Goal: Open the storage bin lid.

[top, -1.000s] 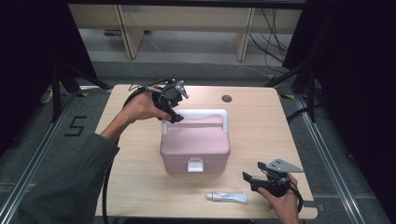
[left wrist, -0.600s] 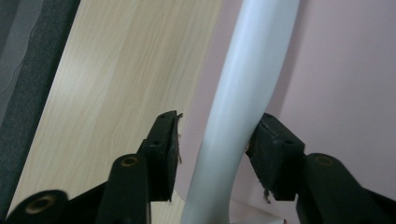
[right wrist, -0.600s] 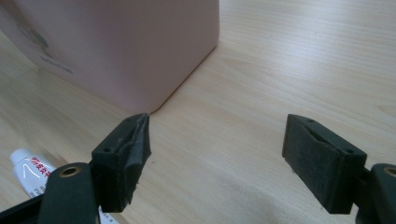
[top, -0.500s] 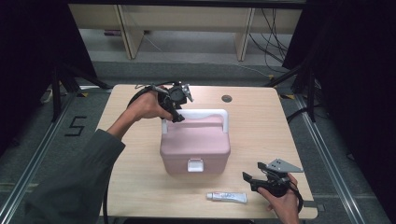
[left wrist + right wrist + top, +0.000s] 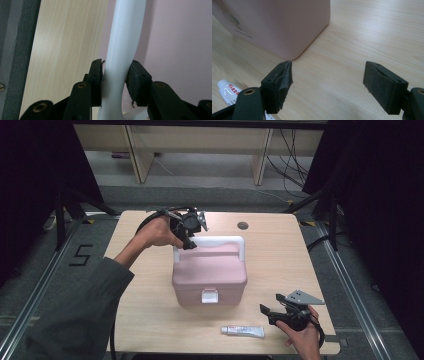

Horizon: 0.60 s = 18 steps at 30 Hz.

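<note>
Pink plastic formed the lidded storage box [image 5: 210, 275] that sat near the middle of the pale wooden worktop [image 5: 150, 310], its white latch [image 5: 209, 295] facing the person and its white arched handle [image 5: 212, 241] raised over the lid. The left claw [image 5: 189, 242] was at the handle's left end, at the far left corner of the box, held by the person's left hand [image 5: 159, 232], whose grey sleeve [image 5: 80, 315] reached in from the bottom left. In the left gripper view that left claw [image 5: 115, 75] was clenched on the handle [image 5: 125, 37]: both black pads pressed against the white bar from either side, with the pink lid [image 5: 180, 45] behind it and the worktop's wood to the left.

The right claw [image 5: 267, 312] rested low at the near right of the worktop, apart from the box and to the right of a small white tube with red print [image 5: 243, 331] lying near the front edge. In the right gripper view the right claw [image 5: 328, 80] stood released, its jaws wide apart with bare wood between them; the box's rounded pink corner [image 5: 287, 27] lay just beyond the left jaw, and the tube [image 5: 229, 93] showed at the lower left.
</note>
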Tool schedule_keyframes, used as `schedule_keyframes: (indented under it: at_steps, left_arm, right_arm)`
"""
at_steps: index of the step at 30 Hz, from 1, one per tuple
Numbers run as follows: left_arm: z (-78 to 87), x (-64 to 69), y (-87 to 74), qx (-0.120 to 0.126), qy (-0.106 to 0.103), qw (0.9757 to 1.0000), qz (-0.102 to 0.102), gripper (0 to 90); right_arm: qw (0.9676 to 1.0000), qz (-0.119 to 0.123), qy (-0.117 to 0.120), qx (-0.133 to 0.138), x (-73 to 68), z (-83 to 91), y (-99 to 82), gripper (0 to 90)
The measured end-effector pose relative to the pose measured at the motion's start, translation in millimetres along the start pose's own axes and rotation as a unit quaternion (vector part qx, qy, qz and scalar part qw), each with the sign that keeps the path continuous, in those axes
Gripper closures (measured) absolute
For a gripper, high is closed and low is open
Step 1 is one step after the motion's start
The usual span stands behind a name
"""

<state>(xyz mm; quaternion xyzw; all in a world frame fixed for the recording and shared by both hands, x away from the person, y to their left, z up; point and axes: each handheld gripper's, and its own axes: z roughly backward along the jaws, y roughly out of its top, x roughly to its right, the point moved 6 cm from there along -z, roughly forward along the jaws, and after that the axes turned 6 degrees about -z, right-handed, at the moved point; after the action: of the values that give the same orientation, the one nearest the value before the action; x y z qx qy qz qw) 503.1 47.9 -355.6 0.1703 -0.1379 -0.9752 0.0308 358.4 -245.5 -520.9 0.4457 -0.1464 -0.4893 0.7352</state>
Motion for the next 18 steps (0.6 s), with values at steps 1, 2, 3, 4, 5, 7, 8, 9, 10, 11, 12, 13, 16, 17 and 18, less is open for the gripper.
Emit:
schedule_keyframes:
  at_steps: [1,2,3,4,5,7,8,9,10,11,12,13,16,17,18]
  left_arm:
    - [1.3,-0.1,0.6,0.002,0.002,1.0000,0.003,66.4]
    - [3.0,-1.1,1.1,0.002,0.004,1.0000,0.001,66.5]
    - [4.5,-2.5,1.6,0.002,0.007,1.0000,-0.003,66.6]
    - [5.8,-2.2,2.1,0.003,0.007,1.0000,0.000,66.6]
    - [7.2,-2.8,2.6,0.002,0.008,1.0000,-0.003,66.8]
    - [9.6,-3.5,3.4,0.001,0.010,0.9999,-0.004,67.0]
    - [10.6,-4.6,3.9,0.002,0.012,0.9999,-0.007,67.0]
    - [11.7,-4.6,4.0,0.001,0.012,0.9999,-0.005,67.1]
    - [12.6,-5.1,4.4,0.002,0.013,0.9999,-0.006,67.2]
    - [13.8,-6.2,4.7,0.001,0.014,0.9998,-0.010,67.3]
    - [14.5,-6.0,4.7,0.002,0.012,0.9999,-0.007,67.3]
    - [15.3,-6.9,4.8,0.001,0.014,0.9999,-0.009,67.3]
    - [17.0,-9.7,5.5,0.002,0.015,0.9998,-0.012,67.4]
    - [17.6,-9.8,5.5,0.002,0.013,0.9999,-0.009,67.4]
    - [18.7,-11.4,5.7,0.002,0.015,0.9998,-0.012,67.4]
  right_arm:
    - [1.0000,0.000,0.000,0.000,-0.1,0.1,0.0,24.5]
    - [1.0000,-0.001,-0.002,0.004,0.0,-0.2,0.3,24.5]
    - [0.9998,0.016,-0.005,0.008,3.0,-0.2,1.5,24.5]
    - [0.9998,0.016,-0.005,0.008,3.0,-0.2,1.5,24.5]
    - [0.9999,0.012,-0.003,0.001,2.4,0.2,0.7,24.5]
    - [0.9999,0.016,-0.002,0.004,2.7,0.1,1.1,24.5]
    - [0.9998,0.016,-0.002,0.005,2.8,0.0,1.3,24.5]
    - [0.9998,0.017,-0.002,0.006,2.8,-0.1,1.3,24.5]
    - [0.9998,0.017,-0.002,0.006,2.7,-0.1,1.3,24.5]
    - [0.9998,0.018,-0.003,0.006,2.7,-0.1,1.4,24.5]
    - [1.0000,0.002,0.002,0.002,-0.1,0.2,0.6,24.6]
    - [1.0000,-0.004,0.004,0.002,-1.3,0.6,0.6,24.8]
    - [0.9995,0.023,0.011,0.019,0.5,0.1,3.5,32.4]
    - [0.9993,0.028,0.014,0.021,-0.1,1.6,4.2,34.7]
    - [0.9994,0.023,0.015,0.022,-1.5,2.7,4.6,36.6]
